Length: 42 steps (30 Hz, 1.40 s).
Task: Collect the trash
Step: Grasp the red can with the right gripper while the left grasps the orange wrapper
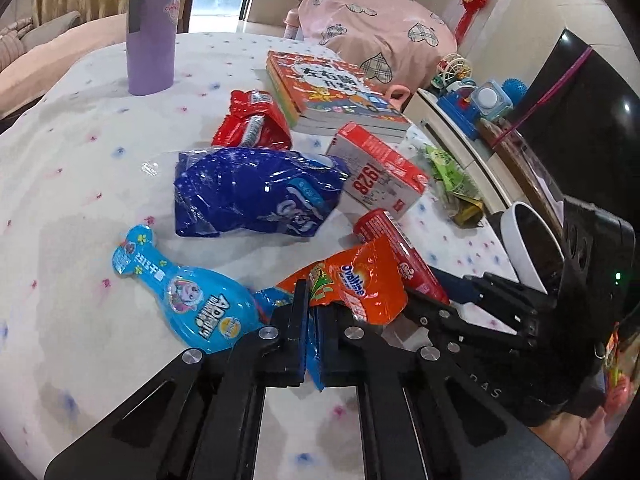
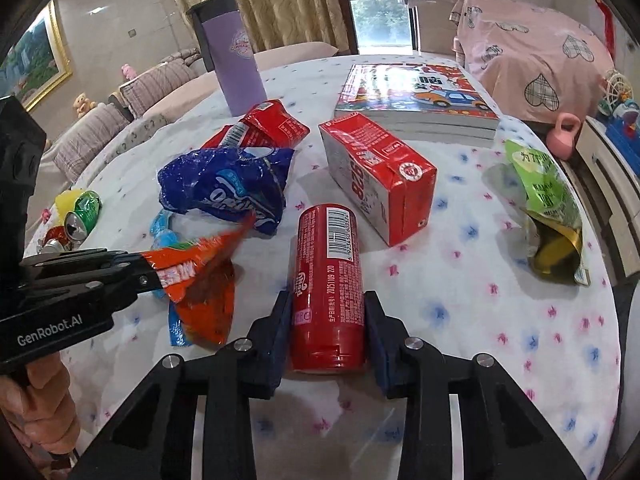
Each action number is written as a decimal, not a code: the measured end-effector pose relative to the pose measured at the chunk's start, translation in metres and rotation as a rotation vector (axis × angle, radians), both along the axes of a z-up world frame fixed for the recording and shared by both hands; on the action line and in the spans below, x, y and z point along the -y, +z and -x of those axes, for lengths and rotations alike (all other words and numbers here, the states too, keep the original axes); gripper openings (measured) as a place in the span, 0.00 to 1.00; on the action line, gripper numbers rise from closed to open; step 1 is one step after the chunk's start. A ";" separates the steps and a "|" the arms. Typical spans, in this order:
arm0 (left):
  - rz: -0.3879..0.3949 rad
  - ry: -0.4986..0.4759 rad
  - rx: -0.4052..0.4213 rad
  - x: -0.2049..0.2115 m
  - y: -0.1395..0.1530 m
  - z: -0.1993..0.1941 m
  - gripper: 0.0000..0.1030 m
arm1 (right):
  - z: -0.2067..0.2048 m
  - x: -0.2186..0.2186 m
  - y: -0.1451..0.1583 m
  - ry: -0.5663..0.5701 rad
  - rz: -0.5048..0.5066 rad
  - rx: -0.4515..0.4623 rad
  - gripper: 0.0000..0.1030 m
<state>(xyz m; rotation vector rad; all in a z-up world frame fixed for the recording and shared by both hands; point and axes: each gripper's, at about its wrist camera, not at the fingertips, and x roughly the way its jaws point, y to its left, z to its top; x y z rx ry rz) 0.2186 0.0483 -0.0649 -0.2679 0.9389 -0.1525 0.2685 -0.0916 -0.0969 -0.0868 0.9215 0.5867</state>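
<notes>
Nearest the right wrist camera: red cylindrical snack tube with a barcode (image 2: 328,292), lying on its side on the white flower-print tablecloth (image 2: 480,320), lengthwise between the fingers of the right gripper (image 2: 326,320). Jaws stand at tube width; pads sit against or just beside its flanks, and contact cannot be confirmed from this view. Judgement: gripping across the round sides suits a tube that would otherwise roll.

Left gripper (image 1: 310,304) is fully closed, pinching the orange Ovaltine foil sachet (image 1: 356,280) at one edge together with a blue wrapper strip (image 1: 314,360). Thin film is best taken at an edge, hence the tight pinch.

Uncollected on the cloth: crumpled dark-blue plastic bag (image 1: 256,196), light-blue bottle-shaped packet (image 1: 188,300), red-and-white carton (image 1: 380,172), crushed red pouch (image 1: 252,124), green pouch (image 2: 548,208). White-rimmed bin (image 1: 528,240) stands just off the table edge, likely the drop point.
</notes>
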 end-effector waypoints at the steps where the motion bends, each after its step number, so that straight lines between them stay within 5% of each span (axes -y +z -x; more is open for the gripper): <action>1: 0.002 -0.004 0.002 0.002 0.001 0.001 0.03 | 0.003 0.004 0.001 -0.010 -0.012 -0.002 0.34; 16: 0.016 -0.183 0.043 0.090 0.024 0.031 0.02 | 0.068 0.112 0.036 -0.237 -0.174 0.045 0.34; 42: -0.053 -0.391 0.109 0.222 0.056 0.028 0.02 | 0.103 0.244 0.060 -0.487 -0.222 0.141 0.34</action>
